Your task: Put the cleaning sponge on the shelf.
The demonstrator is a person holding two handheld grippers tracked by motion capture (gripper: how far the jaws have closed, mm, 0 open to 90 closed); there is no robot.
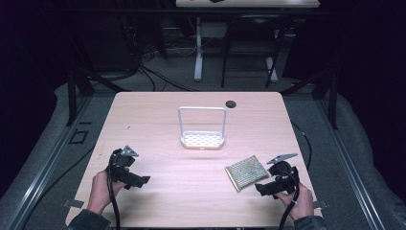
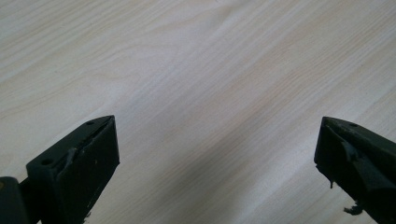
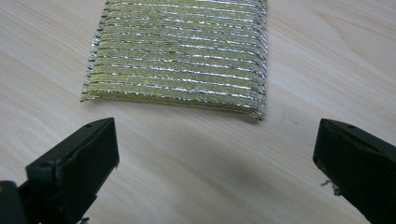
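Right gripper [image 1: 261,188] held low near the front right corner of the table [image 1: 158,120]; jaws spread wide, nothing between them. Scouring pad [image 1: 246,172], yellow with silver threads, lies flat on the table just ahead of those jaws, not touching them, close to the right edge. Left gripper [image 1: 143,180] near the front left corner, jaws likewise wide apart over bare wood. White wire rack [image 1: 202,139] stands upright at mid-table, well apart from both grippers.
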